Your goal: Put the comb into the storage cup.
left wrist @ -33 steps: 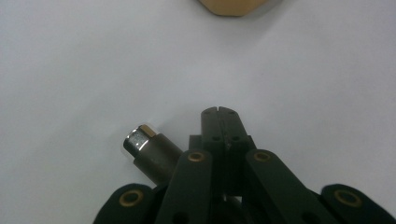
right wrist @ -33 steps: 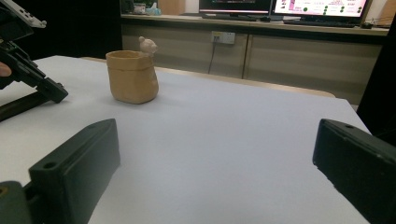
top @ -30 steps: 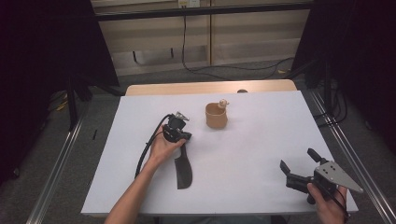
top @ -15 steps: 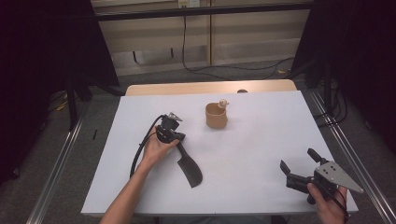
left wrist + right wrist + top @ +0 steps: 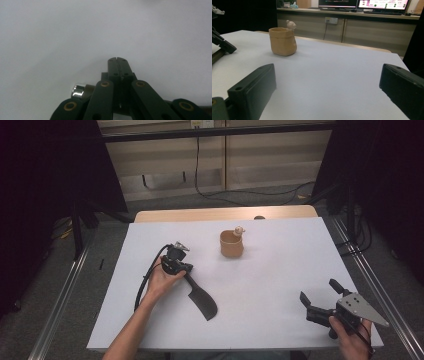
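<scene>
Tan sack-shaped pot [image 5: 231,245] stands upright; left tool [image 5: 117,59] pressed together; right tool [image 5: 320,294] spread.

We identify a black cleaver-shaped knife [image 5: 199,297] lying flat on the white surface [image 5: 280,270], left of centre, blade broad end toward the near edge. A tan pot [image 5: 231,244] with a small figure on its rim stands upright, well apart, farther back.
</scene>
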Tool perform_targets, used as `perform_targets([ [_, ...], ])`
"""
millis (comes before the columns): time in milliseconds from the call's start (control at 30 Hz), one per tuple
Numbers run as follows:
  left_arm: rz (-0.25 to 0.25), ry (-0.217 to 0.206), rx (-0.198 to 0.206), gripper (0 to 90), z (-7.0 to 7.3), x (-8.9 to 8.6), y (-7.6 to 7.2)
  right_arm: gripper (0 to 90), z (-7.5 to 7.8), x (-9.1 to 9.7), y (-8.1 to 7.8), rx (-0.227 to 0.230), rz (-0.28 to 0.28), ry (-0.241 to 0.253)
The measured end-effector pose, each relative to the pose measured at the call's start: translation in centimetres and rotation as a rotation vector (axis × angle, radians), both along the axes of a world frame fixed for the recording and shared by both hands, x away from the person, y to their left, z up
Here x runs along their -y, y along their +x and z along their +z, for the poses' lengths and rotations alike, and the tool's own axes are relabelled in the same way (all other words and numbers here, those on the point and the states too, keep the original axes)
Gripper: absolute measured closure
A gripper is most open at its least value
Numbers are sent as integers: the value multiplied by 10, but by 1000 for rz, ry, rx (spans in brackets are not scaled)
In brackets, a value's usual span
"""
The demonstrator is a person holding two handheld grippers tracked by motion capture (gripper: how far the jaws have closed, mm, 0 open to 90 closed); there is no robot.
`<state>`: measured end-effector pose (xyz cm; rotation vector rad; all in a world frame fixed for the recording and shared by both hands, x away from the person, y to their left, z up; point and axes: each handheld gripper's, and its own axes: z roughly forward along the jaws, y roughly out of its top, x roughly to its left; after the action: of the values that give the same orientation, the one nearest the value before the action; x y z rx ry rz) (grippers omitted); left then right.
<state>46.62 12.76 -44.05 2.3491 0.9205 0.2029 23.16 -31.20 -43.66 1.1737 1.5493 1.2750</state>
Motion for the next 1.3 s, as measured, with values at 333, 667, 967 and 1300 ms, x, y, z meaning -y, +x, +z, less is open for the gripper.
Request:
perform_targets([
  [333, 6, -36, 3, 900, 4, -16, 2, 3, 0, 0, -1, 3, 2, 1],
  [667, -8, 36, 55, 900, 5, -20, -3, 4, 0, -1, 0, 1, 4, -3],
  [967, 1, 45, 41, 900, 6, -34, -5, 4, 0, -1, 0, 1, 3, -2],
  [1300, -41, 61, 23, 900, 5, -35, -15, 4, 0, -1, 0, 2, 3, -1],
])
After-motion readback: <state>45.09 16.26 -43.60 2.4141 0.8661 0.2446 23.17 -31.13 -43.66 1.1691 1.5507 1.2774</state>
